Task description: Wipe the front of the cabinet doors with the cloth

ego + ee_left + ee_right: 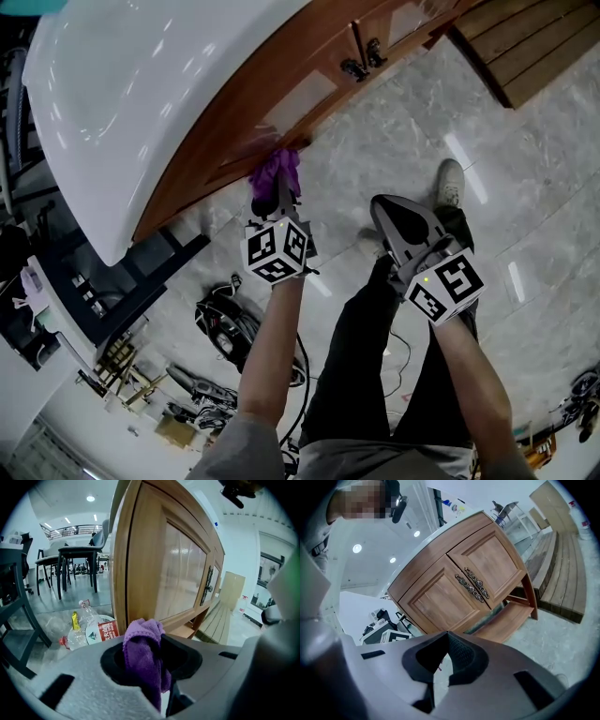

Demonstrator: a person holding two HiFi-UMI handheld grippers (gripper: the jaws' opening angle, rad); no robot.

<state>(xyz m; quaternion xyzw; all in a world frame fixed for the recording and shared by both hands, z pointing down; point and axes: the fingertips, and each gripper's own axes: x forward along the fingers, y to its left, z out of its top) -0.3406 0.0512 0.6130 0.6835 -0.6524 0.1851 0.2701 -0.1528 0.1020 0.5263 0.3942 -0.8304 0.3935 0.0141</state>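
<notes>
My left gripper point(156, 649) is clamped on the purple cloth point(277, 171), bunched beyond its tips right at the wooden cabinet door's point(246, 111) lower edge mid-frame, while my right gripper point(447, 637), lower right, has its jaws together.

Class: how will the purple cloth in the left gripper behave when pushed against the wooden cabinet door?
Probably floppy: the crumpled purple cloth droops in folds from the left gripper's jaws. Likely light, squashy: it bunches small.

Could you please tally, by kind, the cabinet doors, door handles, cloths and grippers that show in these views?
Cabinet doors: 2
Door handles: 2
Purple cloth: 1
Grippers: 2 (left gripper, right gripper)
Total: 7
</notes>
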